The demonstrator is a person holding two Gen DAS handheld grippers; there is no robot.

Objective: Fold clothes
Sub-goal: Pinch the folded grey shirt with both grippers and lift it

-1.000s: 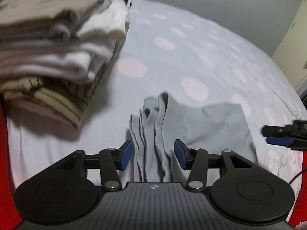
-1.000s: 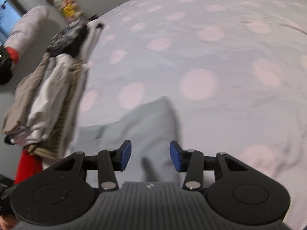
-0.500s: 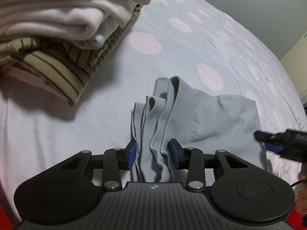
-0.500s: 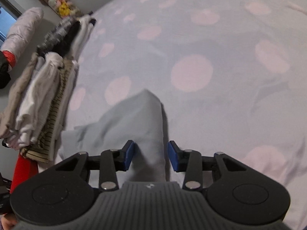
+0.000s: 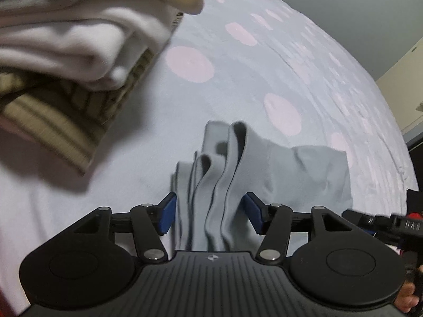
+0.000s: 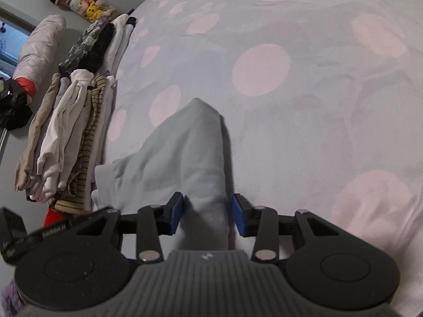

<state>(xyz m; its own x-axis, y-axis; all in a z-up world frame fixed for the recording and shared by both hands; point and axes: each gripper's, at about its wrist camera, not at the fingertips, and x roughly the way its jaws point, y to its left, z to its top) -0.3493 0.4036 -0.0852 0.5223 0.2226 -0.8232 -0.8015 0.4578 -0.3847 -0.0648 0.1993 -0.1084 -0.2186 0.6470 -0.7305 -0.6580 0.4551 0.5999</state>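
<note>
A grey garment (image 5: 290, 174) lies on the dotted bed sheet (image 5: 264, 66), its near edge bunched into upright folds. My left gripper (image 5: 210, 215) straddles those folds. Its jaws are opening, and the blue pads stand just off the cloth on both sides. In the right wrist view the same garment (image 6: 185, 158) rises to a peak on the sheet (image 6: 317, 105). My right gripper (image 6: 207, 214) is shut on a ridge of that cloth, which fills the gap between its pads. One of the right gripper's fingers (image 5: 370, 220) shows at the garment's right edge.
A tall stack of folded clothes (image 5: 66, 52) stands on the bed close to the left of the garment (image 6: 66, 132). Beyond it are a rolled pillow (image 6: 39, 50) and plush toys (image 6: 79, 2). A person's hand (image 5: 407, 298) shows at the lower right.
The left gripper sank toward the bed and nearer the stack. It squeezed the folds half a second ago and has now spread wider. The right gripper came down over the cloth ridge.
</note>
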